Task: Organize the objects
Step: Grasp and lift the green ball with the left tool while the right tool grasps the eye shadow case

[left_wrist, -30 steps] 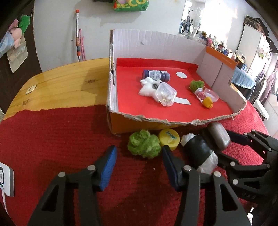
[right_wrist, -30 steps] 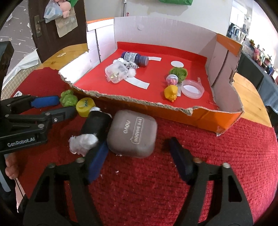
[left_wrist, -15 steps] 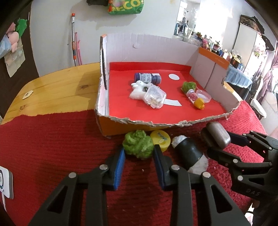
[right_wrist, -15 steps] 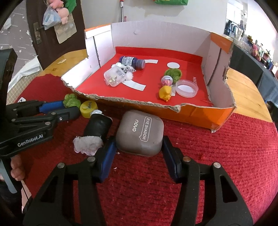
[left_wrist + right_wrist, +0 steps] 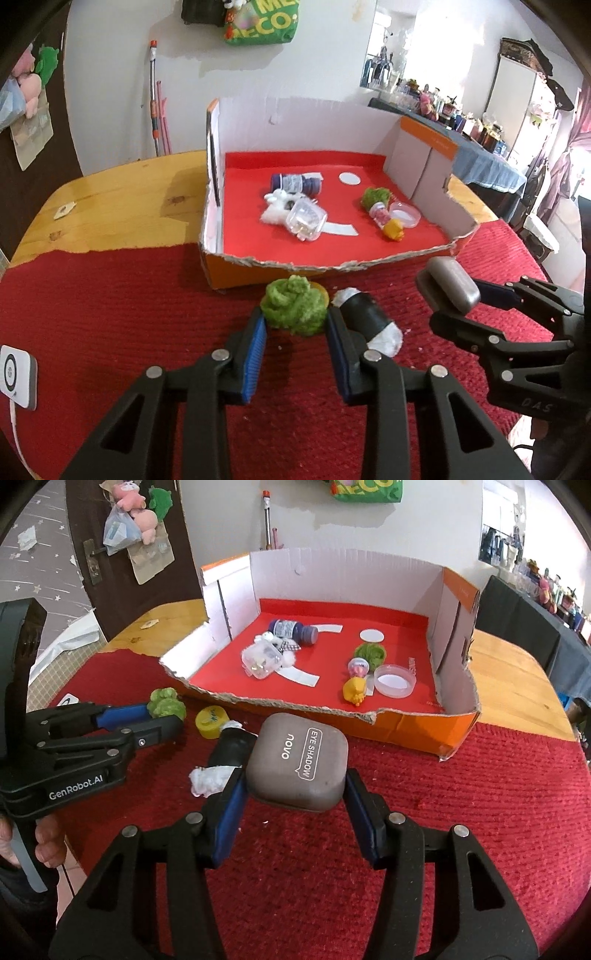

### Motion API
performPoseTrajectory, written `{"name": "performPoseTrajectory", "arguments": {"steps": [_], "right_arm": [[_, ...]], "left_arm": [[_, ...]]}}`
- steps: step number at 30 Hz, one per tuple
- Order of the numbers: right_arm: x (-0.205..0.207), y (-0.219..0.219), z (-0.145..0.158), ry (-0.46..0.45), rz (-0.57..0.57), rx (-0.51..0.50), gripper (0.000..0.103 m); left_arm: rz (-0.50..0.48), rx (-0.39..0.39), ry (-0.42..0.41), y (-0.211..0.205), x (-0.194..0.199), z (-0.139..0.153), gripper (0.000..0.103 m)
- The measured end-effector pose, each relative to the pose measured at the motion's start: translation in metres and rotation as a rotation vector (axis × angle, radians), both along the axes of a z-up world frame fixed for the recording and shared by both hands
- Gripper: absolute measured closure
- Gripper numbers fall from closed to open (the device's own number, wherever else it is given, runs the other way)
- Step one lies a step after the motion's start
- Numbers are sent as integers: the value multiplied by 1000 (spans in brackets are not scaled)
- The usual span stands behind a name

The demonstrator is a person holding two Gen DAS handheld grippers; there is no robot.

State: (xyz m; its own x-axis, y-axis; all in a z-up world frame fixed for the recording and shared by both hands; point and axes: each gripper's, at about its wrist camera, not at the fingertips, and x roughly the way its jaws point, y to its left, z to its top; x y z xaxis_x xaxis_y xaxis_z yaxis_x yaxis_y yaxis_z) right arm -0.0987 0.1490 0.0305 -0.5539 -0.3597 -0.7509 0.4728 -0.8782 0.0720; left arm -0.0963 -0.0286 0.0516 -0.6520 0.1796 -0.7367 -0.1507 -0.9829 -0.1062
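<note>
My left gripper (image 5: pixel 295 316) is shut on a fluffy green ball (image 5: pixel 293 308), held just above the red cloth in front of the cardboard box (image 5: pixel 332 266). My right gripper (image 5: pixel 294 780) is shut on a grey eye shadow case (image 5: pixel 299 762), raised off the cloth. The left wrist view shows that case (image 5: pixel 448 284) at the right. Between the two grippers lie a yellow cap (image 5: pixel 210 720) and a black tube (image 5: pixel 231 751) with white wads at its ends. The green ball mostly hides the cap in the left wrist view.
The box's red floor holds a blue bottle (image 5: pixel 295 182), a clear container (image 5: pixel 306 221), a second green ball (image 5: pixel 375 197), a yellow toy (image 5: pixel 393 229) and a clear lid (image 5: pixel 404 216). Its front wall is low and torn. A white device (image 5: pixel 14 373) lies at the left.
Both grippers went from open to shut: the left closed on the green ball, the right on the grey case. Both have risen a little with their objects.
</note>
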Motion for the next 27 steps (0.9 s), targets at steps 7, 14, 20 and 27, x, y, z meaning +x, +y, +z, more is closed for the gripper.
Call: {"name": "performPoseTrajectory", "arguments": {"steps": [7, 14, 20, 27], "right_arm": [[7, 1, 9, 16, 9, 0, 52], [9, -2, 8, 11, 24, 6, 52], [15, -7, 10, 20, 52, 2, 52], [27, -9, 23, 65, 88, -11, 53]], "left_arm": [[-31, 35, 31, 8, 9, 17, 69], [-98, 78, 59, 24, 13, 37, 69], [-191, 104, 66, 44, 12, 46, 69], [-234, 53, 31, 60, 4, 34, 70]]}}
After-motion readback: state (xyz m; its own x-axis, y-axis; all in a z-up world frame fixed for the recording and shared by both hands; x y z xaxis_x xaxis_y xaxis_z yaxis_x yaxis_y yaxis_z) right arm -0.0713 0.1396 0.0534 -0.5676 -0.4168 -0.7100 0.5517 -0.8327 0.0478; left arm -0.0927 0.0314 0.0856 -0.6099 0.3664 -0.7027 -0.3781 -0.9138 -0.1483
